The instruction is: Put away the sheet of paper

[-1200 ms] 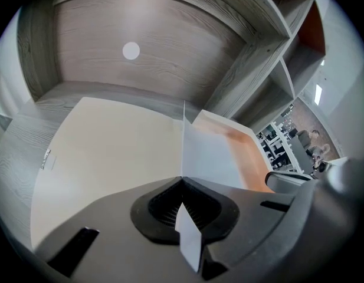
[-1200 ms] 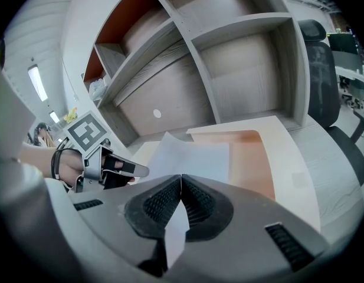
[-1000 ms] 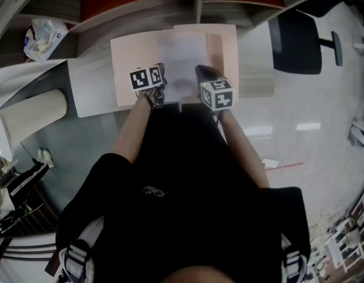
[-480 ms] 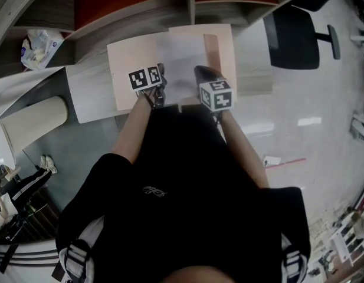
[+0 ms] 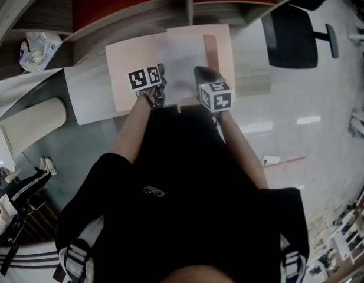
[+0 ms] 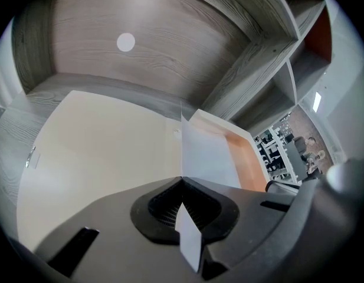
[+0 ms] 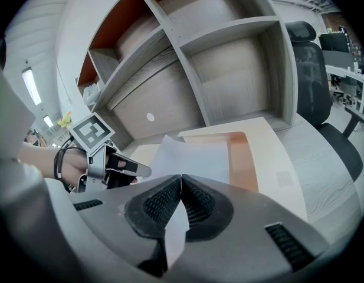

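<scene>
The sheet of paper (image 5: 180,63) is white and is held over the middle of an open folder (image 5: 127,69). Its near edge is taken at two places, one by each gripper. The left gripper (image 6: 182,181) has its fingers pressed together on the left part of this edge, and a small corner of the sheet comes out behind the ribbed pads. The right gripper (image 7: 180,180) has its fingers closed in the same way on the right part of the edge, and there too a strip of paper hangs out behind the pads. From the grippers the sheet goes forward, away from the person, and covers a part of the folder's right half. I cannot tell if the far edge of the sheet touches the folder or stays a little above it.

The folder is of a pale peach colour and lies flat and open on the grey wooden tabletop (image 5: 252,82). On its right half there is a darker orange strip (image 5: 212,49), just beside the sheet.

Behind the folder stands a shelf unit (image 5: 190,7) of the same grey wood, with red back panels in the upper compartments. A crumpled plastic bag (image 5: 37,43) lies in a compartment far to the left. A black office chair (image 5: 291,37) stands to the right of the tabletop.
</scene>
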A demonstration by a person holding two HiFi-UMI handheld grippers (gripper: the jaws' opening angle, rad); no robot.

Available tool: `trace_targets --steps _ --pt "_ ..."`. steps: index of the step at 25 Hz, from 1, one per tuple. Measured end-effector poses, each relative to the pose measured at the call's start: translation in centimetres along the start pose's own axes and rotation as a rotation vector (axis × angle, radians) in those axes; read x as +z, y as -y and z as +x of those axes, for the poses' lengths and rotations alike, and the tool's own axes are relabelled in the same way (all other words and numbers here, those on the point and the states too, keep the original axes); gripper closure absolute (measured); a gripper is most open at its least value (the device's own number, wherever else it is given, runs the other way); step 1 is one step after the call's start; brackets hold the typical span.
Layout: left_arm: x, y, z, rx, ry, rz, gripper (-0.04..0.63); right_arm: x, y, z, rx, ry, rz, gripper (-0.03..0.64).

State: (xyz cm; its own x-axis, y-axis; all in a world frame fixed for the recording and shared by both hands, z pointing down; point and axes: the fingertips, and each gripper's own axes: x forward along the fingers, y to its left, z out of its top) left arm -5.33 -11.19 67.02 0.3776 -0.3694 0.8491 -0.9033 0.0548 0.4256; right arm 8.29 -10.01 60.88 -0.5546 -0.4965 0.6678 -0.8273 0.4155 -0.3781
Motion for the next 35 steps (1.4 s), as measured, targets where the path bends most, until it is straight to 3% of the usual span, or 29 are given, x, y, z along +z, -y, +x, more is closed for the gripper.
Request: trace_targets --steps 35 --pt "-1.0 3.1 2.1 -0.043 -0.042 -0.003 0.551 0.1 1.6 -2.1 -0.024 0.018 0.012 0.597"
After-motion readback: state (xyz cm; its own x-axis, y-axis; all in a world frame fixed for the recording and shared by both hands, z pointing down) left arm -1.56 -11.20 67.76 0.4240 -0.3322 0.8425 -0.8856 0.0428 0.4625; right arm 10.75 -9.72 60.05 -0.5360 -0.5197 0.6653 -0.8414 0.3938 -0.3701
